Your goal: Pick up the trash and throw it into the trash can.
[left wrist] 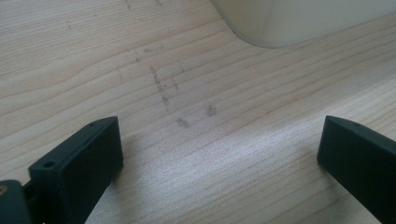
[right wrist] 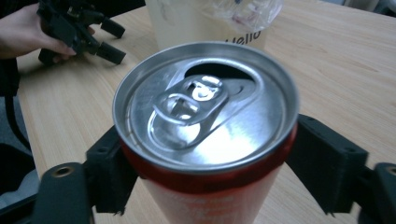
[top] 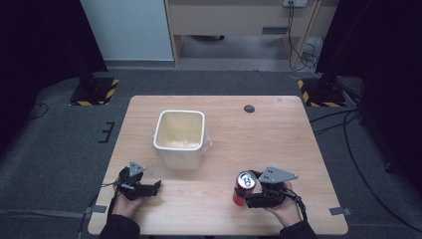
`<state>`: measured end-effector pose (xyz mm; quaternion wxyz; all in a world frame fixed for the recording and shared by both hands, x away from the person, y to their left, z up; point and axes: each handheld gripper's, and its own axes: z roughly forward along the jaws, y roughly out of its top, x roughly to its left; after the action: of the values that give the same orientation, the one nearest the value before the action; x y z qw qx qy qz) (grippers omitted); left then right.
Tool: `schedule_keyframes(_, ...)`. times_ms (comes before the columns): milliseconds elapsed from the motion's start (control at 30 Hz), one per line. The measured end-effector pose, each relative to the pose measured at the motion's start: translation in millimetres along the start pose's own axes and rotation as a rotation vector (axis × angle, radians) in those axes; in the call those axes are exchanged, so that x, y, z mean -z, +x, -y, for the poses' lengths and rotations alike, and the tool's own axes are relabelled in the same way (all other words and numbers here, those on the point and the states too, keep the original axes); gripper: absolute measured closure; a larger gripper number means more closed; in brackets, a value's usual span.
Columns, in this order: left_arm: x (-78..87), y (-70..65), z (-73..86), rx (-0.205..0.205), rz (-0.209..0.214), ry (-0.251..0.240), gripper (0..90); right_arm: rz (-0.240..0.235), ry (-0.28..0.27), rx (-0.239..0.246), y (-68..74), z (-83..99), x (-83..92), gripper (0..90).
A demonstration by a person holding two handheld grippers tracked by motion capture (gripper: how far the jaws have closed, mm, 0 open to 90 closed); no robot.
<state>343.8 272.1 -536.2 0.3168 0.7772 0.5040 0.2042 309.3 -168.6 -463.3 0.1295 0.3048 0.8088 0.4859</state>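
A red drink can with an opened silver top stands upright near the table's front right. My right gripper is shut on the can, its two black jaws pressing the red sides just under the rim. A cream plastic bin lined with a clear bag sits at the table's middle; its lower corner lies ahead of my left gripper. My left gripper rests at the front left, open, jaws wide apart over bare wood, holding nothing.
The wooden table has a small dark round hole near its far edge. Faint grey smudges mark the wood ahead of the left jaws. Black stands with striped bases flank the table on the floor.
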Motion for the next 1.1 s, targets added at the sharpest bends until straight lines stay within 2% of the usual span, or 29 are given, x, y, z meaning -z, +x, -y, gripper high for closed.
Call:
schedule_keyframes(233,0.0,0.0,0.0,0.000,0.000,0.000,0.0,-0.003,0.032,0.016,0.8,1.1,-2.1,31.7)
schedule_keyframes(667,-0.1,0.2,-0.1,-0.001,0.001,0.000,0.0,0.013,0.012,0.001,0.5,-1.1,0.5,32.8)
schedule_keyframes(833,-0.1,0.2,-0.1,-0.002,0.002,0.000,0.0,0.020,-0.027,-0.008,-0.4,-5.1,5.9,32.9)
schedule_keyframes(1100,-0.2,0.3,-0.2,-0.003,0.002,0.000,0.0,0.055,-0.148,-0.060,-2.8,-12.5,15.6,33.2)
